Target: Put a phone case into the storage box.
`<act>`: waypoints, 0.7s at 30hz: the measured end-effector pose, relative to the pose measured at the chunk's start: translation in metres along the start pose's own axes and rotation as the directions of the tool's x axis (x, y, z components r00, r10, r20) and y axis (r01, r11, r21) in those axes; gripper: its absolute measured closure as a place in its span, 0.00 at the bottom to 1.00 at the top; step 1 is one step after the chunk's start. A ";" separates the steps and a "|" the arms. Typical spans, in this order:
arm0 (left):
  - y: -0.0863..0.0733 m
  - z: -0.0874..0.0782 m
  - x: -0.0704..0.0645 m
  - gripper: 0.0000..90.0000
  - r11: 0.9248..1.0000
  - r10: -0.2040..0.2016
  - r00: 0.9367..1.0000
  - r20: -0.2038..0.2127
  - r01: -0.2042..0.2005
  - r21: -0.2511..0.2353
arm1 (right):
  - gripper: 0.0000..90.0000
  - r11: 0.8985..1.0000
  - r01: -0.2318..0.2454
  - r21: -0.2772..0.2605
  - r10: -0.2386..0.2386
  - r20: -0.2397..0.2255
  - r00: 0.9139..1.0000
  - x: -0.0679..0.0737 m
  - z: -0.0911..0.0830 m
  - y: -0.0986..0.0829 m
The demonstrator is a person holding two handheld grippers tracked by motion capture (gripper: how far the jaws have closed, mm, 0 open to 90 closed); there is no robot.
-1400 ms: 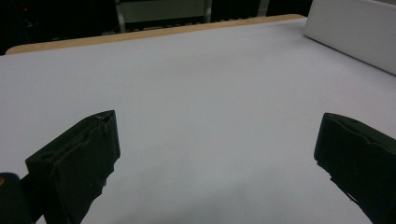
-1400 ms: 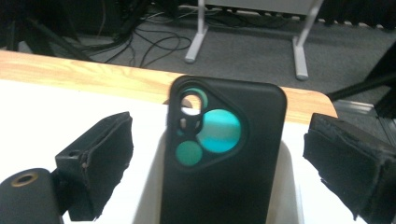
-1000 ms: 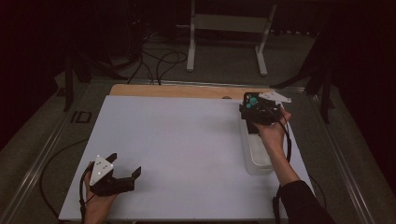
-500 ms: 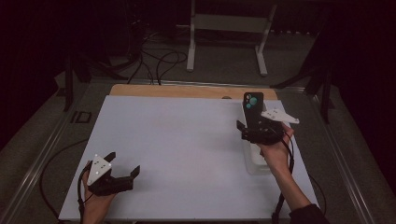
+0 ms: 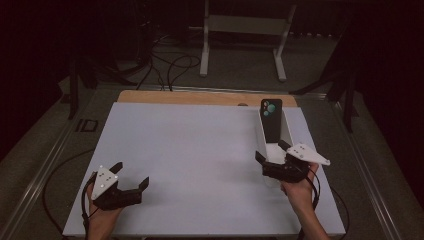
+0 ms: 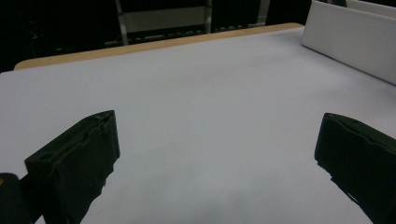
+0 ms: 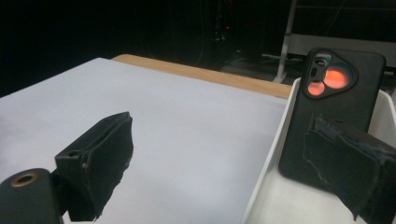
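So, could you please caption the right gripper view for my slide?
Open right gripper facing a black phone propped upright in a white tray.

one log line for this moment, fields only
phone: leaning upright in white tray | right gripper: open, at tray's near end | left gripper: open, on table

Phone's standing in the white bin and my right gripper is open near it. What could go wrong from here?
The phone stands tilted against the far end of the white bin, so a nudge could make it slide flat. The right gripper straddles the near bin wall with jaws open; moving sideways might drag the bin. The left gripper is too far away to steady anything.
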State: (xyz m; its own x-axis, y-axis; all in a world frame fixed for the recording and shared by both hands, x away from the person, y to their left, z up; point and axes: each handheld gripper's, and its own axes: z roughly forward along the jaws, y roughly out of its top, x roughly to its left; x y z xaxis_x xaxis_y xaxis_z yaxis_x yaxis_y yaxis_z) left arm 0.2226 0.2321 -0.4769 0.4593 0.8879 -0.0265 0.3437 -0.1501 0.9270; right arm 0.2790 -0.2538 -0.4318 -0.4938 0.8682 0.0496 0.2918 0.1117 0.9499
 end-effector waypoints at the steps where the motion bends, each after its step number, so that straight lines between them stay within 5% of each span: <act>1: 0.000 0.000 0.000 0.01 1.000 -0.001 1.000 -0.001 0.001 -0.004 | 0.09 1.000 0.000 -0.004 0.000 0.000 1.000 0.000 -0.002 -0.003; 3: 0.001 -0.001 0.000 0.01 1.000 0.002 1.000 -0.003 -0.002 -0.006 | 0.09 0.999 -0.002 -0.042 0.002 -0.002 1.000 0.001 -0.009 -0.010; 14: 0.002 -0.003 -0.001 0.00 1.000 0.009 1.000 -0.007 -0.009 -0.015 | 0.09 0.997 0.028 -0.073 -0.030 -0.035 0.999 0.005 -0.030 -0.041; 21: 0.001 -0.003 -0.002 0.00 0.999 0.028 1.000 -0.011 -0.029 -0.015 | 0.09 0.995 -0.006 -0.096 0.002 -0.044 0.999 0.002 -0.036 -0.053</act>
State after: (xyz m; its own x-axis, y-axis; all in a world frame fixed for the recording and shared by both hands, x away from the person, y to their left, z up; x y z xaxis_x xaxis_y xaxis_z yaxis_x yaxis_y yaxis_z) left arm 0.2195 0.2310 -0.4749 0.4601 0.8878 0.0039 0.3178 -0.1688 0.9330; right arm 0.2331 -0.2750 -0.4712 -0.5289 0.8462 0.0649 0.2147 0.0595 0.9749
